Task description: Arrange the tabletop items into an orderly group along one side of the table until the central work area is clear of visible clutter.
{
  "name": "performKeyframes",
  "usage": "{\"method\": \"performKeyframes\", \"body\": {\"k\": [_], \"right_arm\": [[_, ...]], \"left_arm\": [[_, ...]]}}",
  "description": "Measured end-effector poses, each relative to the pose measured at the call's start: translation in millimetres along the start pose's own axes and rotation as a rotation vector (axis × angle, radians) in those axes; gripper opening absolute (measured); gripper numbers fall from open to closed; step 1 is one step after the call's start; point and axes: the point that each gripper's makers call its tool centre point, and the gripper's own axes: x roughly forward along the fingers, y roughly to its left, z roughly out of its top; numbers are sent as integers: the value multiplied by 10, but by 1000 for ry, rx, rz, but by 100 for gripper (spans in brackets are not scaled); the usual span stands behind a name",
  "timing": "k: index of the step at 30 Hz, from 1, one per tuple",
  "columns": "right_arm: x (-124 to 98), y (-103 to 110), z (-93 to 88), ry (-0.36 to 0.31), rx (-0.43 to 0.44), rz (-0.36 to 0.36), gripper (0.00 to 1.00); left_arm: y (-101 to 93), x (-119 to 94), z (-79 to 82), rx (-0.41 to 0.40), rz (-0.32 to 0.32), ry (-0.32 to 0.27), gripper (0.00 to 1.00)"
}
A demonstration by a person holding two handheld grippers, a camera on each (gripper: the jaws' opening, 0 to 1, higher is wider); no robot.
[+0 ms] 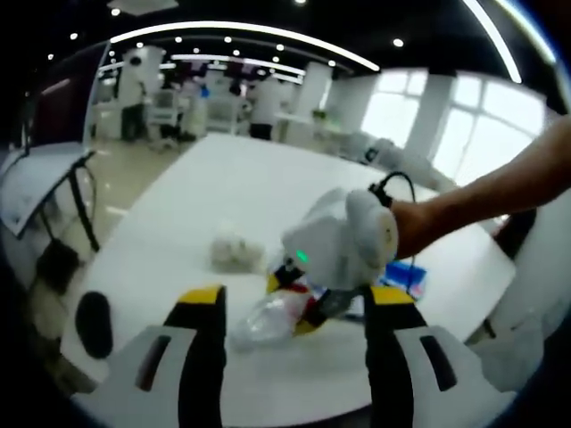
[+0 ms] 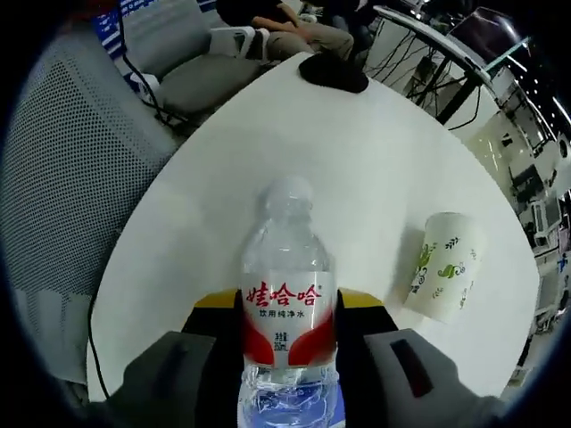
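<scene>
Right gripper [image 2: 287, 332] pinching a clear water bottle [image 2: 287, 312] lying between its jaws on the white table [image 2: 375, 160]; paper cup [image 2: 443, 267] to its right. Left gripper [image 1: 294, 312] spread.

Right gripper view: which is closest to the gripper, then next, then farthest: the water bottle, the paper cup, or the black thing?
1. Water bottle, between the right gripper's jaws.
2. Paper cup, lying on its side, to the right.
3. Black thing, at the table's far edge.
</scene>
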Motion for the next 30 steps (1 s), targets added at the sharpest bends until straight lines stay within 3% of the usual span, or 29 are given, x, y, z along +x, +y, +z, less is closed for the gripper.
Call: {"method": "performKeyframes", "body": {"k": [7, 12, 16, 19, 24, 28, 30], "right_arm": [[-79, 8, -35, -19, 48, -35, 38], [-136, 25, -14, -41, 77, -58, 38], [-180, 38, 21, -62, 110, -76, 37], [-210, 39, 35, -74, 126, -88, 37], [-249, 60, 19, -87, 155, -103, 37], [-269, 110, 1, -96, 175, -118, 37], [-269, 137, -12, -94, 180, -121, 37]], "left_arm": [[16, -1, 5, -22, 2, -5, 59], [146, -1, -6, -186, 16, -26, 57], [368, -26, -63, -348, 62, -38, 56], [456, -30, -127, -418, 83, -31, 55], [450, 32, -299, -459, 91, 35, 54], [397, 95, -362, -558, 79, 52, 55], [349, 156, -454, -600, 75, 92, 55]]}}
